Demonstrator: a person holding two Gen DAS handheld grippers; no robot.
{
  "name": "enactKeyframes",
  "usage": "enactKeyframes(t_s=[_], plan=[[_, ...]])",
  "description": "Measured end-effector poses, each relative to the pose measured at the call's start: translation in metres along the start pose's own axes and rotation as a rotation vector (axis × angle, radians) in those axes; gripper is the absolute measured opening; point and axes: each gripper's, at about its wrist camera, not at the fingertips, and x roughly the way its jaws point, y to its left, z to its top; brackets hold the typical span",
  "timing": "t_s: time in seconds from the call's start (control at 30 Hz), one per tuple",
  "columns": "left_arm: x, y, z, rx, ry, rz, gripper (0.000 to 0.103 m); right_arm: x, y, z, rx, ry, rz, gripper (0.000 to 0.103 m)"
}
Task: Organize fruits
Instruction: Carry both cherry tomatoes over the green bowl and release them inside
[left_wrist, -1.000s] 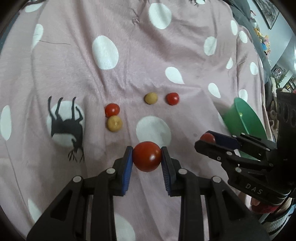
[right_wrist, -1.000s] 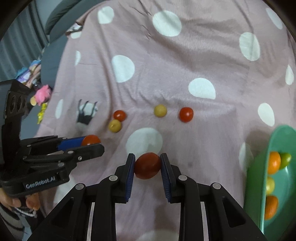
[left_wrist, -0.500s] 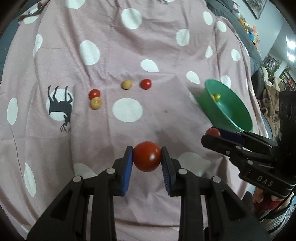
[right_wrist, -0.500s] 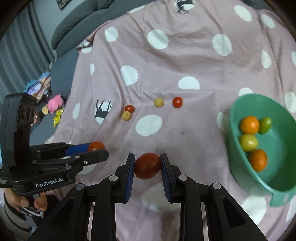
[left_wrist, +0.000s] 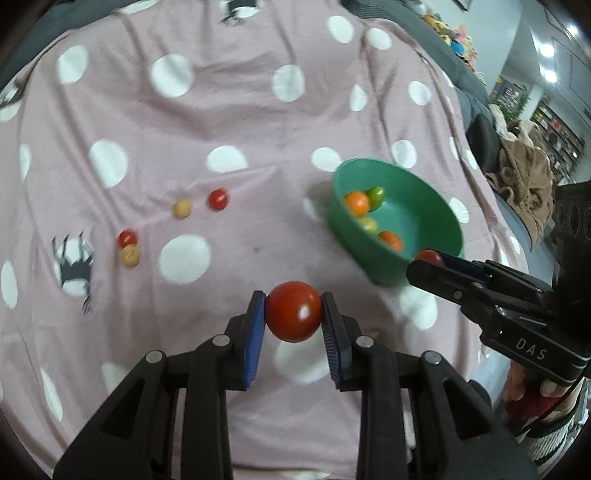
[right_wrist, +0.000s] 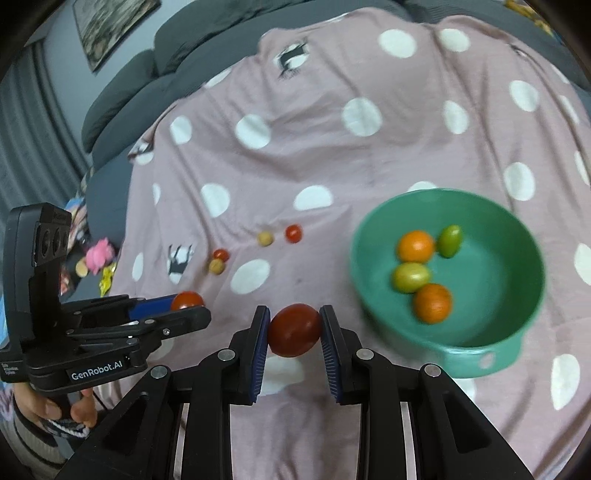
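My left gripper (left_wrist: 293, 314) is shut on a round red tomato (left_wrist: 293, 311), held above the pink blanket. My right gripper (right_wrist: 294, 328) is shut on a second red tomato (right_wrist: 294, 329), left of the green bowl (right_wrist: 480, 347). In the left wrist view the right gripper (left_wrist: 428, 264) shows at the right, its tomato (left_wrist: 428, 255) by the bowl's (left_wrist: 380, 266) near rim. The bowl holds two orange fruits (right_wrist: 416, 245) and two green ones (right_wrist: 450, 240). Two small red tomatoes (left_wrist: 218, 198) and two yellow ones (left_wrist: 182, 208) lie on the blanket.
A pink blanket with white dots (left_wrist: 258, 110) covers the surface and drops off at its edges. Grey cushions (right_wrist: 122, 99) lie at the far left. Toys (right_wrist: 98, 254) sit on the floor beside it. A person's hand (right_wrist: 48, 410) holds the left gripper.
Both grippers have risen and pulled back with their tomatoes, swinging right toward the green bowl, which now shows more fully in both views. The loose fruits look smaller and farther away.
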Motion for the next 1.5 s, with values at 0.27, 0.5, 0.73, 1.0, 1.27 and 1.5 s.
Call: enactKeyframes(t_s=[0.27,0.5,0.73,1.0,1.27,1.5], plan=[[0.031,-0.049,0.036,0.107,-0.007,-0.062,0.029,-0.016,-0.041,0.003,0.069,-0.061,-0.110,0.030],[0.074,-0.083,0.057,0.175,0.025,-0.104,0.029,-0.013,-0.072,0.006,0.105,-0.069,-0.194,0.030],[0.107,-0.088,0.059,0.190,0.081,-0.086,0.029,-0.002,-0.092,0.005,0.133,-0.049,-0.224,0.030],[0.105,-0.087,0.058,0.198,0.068,-0.089,0.046,0.005,-0.095,0.004,0.141,-0.031,-0.234,0.035],[0.065,-0.055,0.048,0.121,-0.006,-0.072,0.074,-0.031,-0.104,0.004,0.204,-0.118,-0.220,0.039],[0.037,0.020,-0.009,-0.060,0.059,0.036,0.074,-0.054,-0.108,-0.009,0.245,-0.124,-0.206,0.041]])
